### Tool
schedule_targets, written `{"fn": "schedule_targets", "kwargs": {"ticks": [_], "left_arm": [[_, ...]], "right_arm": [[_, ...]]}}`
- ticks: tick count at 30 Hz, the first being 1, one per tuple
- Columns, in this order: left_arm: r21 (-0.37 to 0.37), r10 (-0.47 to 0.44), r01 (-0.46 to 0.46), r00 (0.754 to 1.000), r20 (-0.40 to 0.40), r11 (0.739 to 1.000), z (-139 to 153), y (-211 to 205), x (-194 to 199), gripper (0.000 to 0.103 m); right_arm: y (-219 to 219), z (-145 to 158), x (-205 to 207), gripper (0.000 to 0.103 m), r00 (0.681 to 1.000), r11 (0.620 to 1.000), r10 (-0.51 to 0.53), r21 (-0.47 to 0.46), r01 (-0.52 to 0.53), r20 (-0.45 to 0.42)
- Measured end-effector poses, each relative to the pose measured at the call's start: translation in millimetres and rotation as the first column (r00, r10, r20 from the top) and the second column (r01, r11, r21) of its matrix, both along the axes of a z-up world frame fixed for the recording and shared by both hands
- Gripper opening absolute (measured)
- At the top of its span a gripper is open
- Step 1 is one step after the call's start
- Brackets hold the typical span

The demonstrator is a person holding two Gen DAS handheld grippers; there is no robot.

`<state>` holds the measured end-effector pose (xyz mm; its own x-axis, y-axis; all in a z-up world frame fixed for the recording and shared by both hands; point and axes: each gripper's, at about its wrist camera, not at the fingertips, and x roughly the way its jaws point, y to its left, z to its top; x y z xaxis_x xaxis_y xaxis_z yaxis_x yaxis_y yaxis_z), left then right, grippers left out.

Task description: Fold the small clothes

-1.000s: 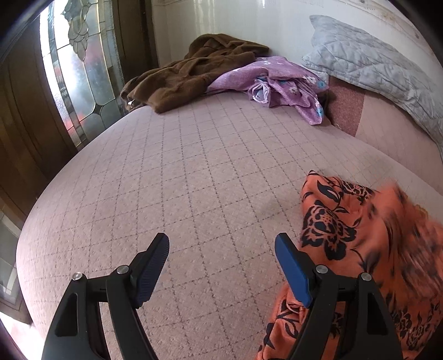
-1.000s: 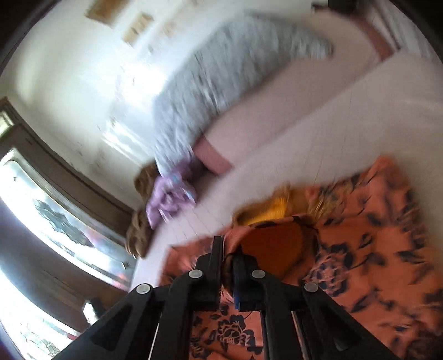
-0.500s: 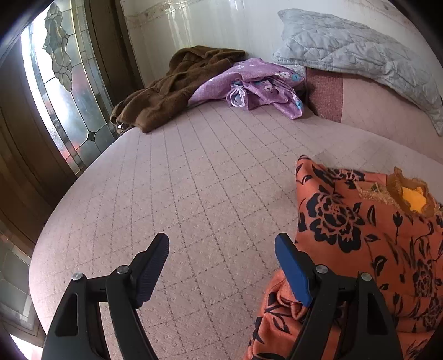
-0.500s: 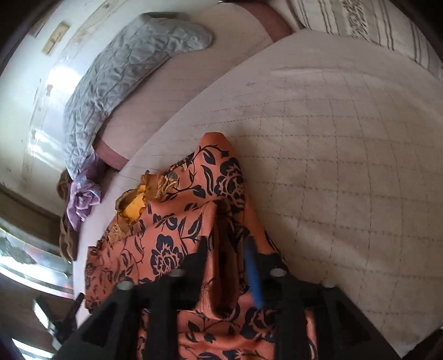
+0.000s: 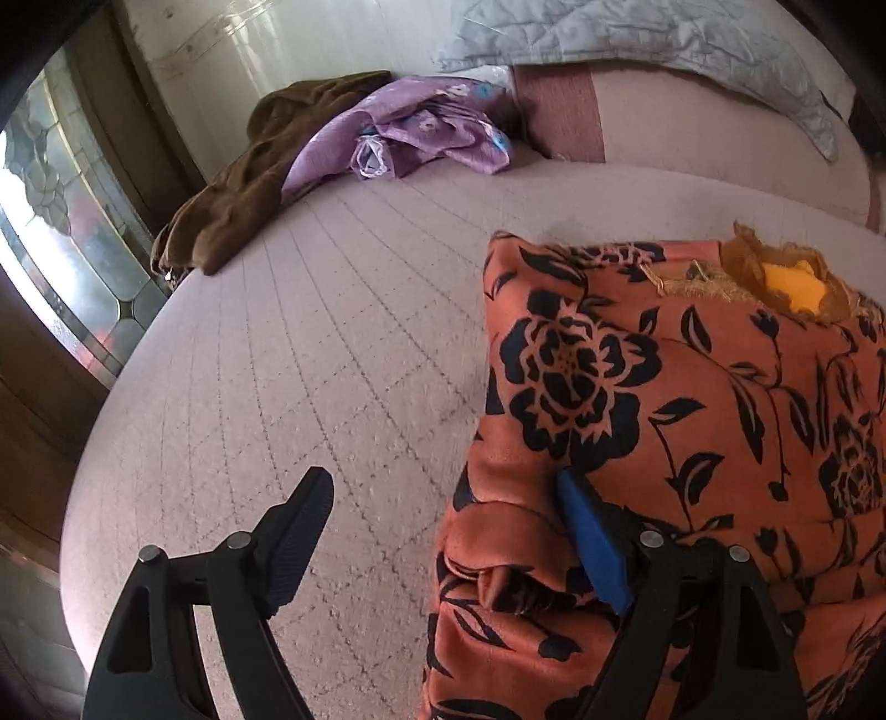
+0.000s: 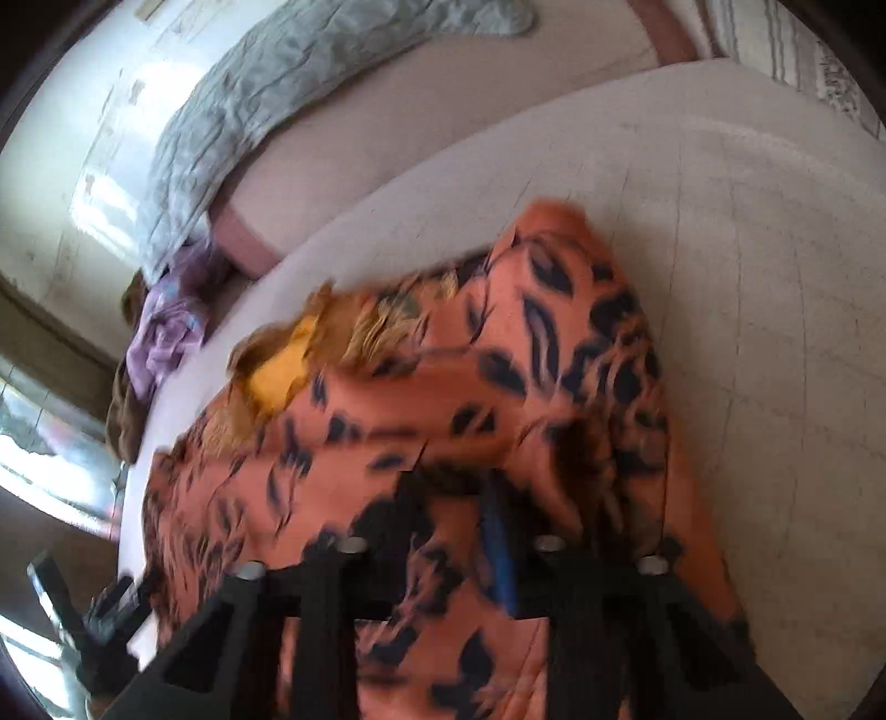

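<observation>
Orange floral garment point(image 5: 692, 387) lying on the bed point(image 5: 332, 343), partly folded, both grippers at its near edge.

Garment: orange with black flower print, yellow lining showing at a frilled neckline at its far end; a rolled fold sits at the near left corner. Left gripper point(image 5: 443, 531): jaws wide and opening; blue pad against the garment's left edge, the other finger over bare bedspread; nothing gripped. Right gripper point(image 6: 448, 520): view motion-blurred; jaws narrow and closing, garment cloth bunched between them; cannot tell if the pads press on it. Beyond, near the wall: purple floral cloth point(image 5: 421, 133) touching a brown garment point(image 5: 249, 183); grey quilted pillow point(image 5: 637, 33) at the head of the bed. Stained-glass window point(image 5: 61, 249) at left.
</observation>
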<state>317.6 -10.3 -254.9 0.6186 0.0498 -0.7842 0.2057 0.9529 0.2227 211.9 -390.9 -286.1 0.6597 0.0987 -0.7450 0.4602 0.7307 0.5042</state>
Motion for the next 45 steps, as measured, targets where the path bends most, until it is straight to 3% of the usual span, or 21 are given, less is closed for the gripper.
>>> {"fn": "schedule_targets", "kwargs": {"ticks": [3, 7, 9, 11, 12, 17, 20, 22, 24, 29, 30, 31, 32, 40, 44, 45], "left_arm": [[-0.020, -0.015, 0.016, 0.999, 0.042, 1.000, 10.5, -0.4, -5.0, 0.083], [-0.061, -0.106, 0.111, 0.992, 0.073, 0.992, 21.4, -12.7, -20.1, 0.083], [-0.007, -0.146, 0.146, 0.989, 0.035, 0.989, 9.7, -23.9, -22.8, 0.084], [0.053, -0.154, 0.155, 0.988, -0.024, 0.987, -7.4, -28.2, -20.6, 0.085], [0.032, -0.150, 0.150, 0.989, 0.003, 0.988, -5.6, -25.2, -22.5, 0.086], [-0.004, -0.140, 0.140, 0.990, 0.014, 0.990, 5.1, -12.7, -20.4, 0.086], [0.014, -0.138, 0.138, 0.990, -0.011, 0.990, -6.3, -17.4, -18.7, 0.086], [0.015, -0.138, 0.138, 0.990, 0.004, 0.990, -2.1, -17.6, -21.0, 0.086], [0.011, -0.154, 0.154, 0.988, 0.024, 0.988, 2.7, -17.5, -29.6, 0.086], [0.025, -0.163, 0.162, 0.985, 0.064, 0.987, 17.9, -9.8, -63.2, 0.086], [0.020, -0.154, 0.152, 0.984, 0.085, 0.988, 23.3, -4.7, -71.7, 0.086], [0.011, -0.147, 0.146, 0.985, 0.094, 0.989, 26.0, -0.4, -75.3, 0.086], [-0.006, -0.135, 0.136, 0.986, 0.099, 0.991, 28.8, 6.5, -78.7, 0.086], [-0.108, -0.042, 0.045, 0.999, 0.026, 0.993, 23.4, 73.2, -131.6, 0.086], [-0.220, 0.012, -0.029, 0.997, -0.079, 0.975, 16.2, 105.4, -149.1, 0.086], [-0.250, 0.022, -0.046, 0.995, -0.101, 0.967, 15.1, 111.5, -152.2, 0.085]], "right_arm": [[-3.2, 13.9, -1.4, 0.025, 1.000, 0.999, -0.014, 0.032, 0.014, -0.003], [25.3, 40.4, -16.6, 0.025, 0.990, 0.992, 0.124, 0.001, -0.125, 0.073], [44.6, 39.3, -22.8, 0.025, 0.979, 0.981, 0.194, 0.007, -0.195, 0.064], [60.1, 23.7, -19.4, 0.025, 0.971, 0.971, 0.237, -0.010, -0.237, -0.033], [65.4, 13.0, -18.6, 0.024, 0.967, 0.970, 0.238, -0.018, -0.241, -0.088], [63.3, 30.1, -46.5, 0.024, 0.977, 0.978, 0.209, 0.004, -0.209, -0.051], [49.3, 26.3, -67.5, 0.025, 0.985, 0.986, 0.156, -0.048, -0.159, -0.068], [36.1, 9.6, -73.8, 0.025, 0.982, 0.985, 0.171, 0.027, -0.169, -0.083], [31.5, 21.1, -82.9, 0.025, 0.984, 0.986, 0.163, 0.037, -0.161, -0.073], [25.6, 50.6, -121.3, 0.034, 0.988, 0.988, 0.151, 0.024, -0.150, -0.030], [23.6, 53.5, -129.9, 0.050, 0.990, 0.990, 0.140, 0.026, -0.139, -0.025], [19.7, 55.8, -139.6, 0.074, 0.992, 0.992, 0.123, 0.031, -0.122, -0.024], [16.2, 54.2, -150.2, 0.077, 0.995, 0.994, 0.102, 0.037, -0.101, -0.023], [-21.0, 43.5, -203.0, 0.077, 0.996, 0.999, -0.001, 0.053, 0.006, -0.093], [-22.4, 17.3, -201.7, 0.076, 0.985, 0.990, 0.012, 0.141, 0.012, -0.171], [-16.9, 18.7, -200.8, 0.073, 0.986, 0.994, 0.012, 0.111, 0.007, -0.166]]}}
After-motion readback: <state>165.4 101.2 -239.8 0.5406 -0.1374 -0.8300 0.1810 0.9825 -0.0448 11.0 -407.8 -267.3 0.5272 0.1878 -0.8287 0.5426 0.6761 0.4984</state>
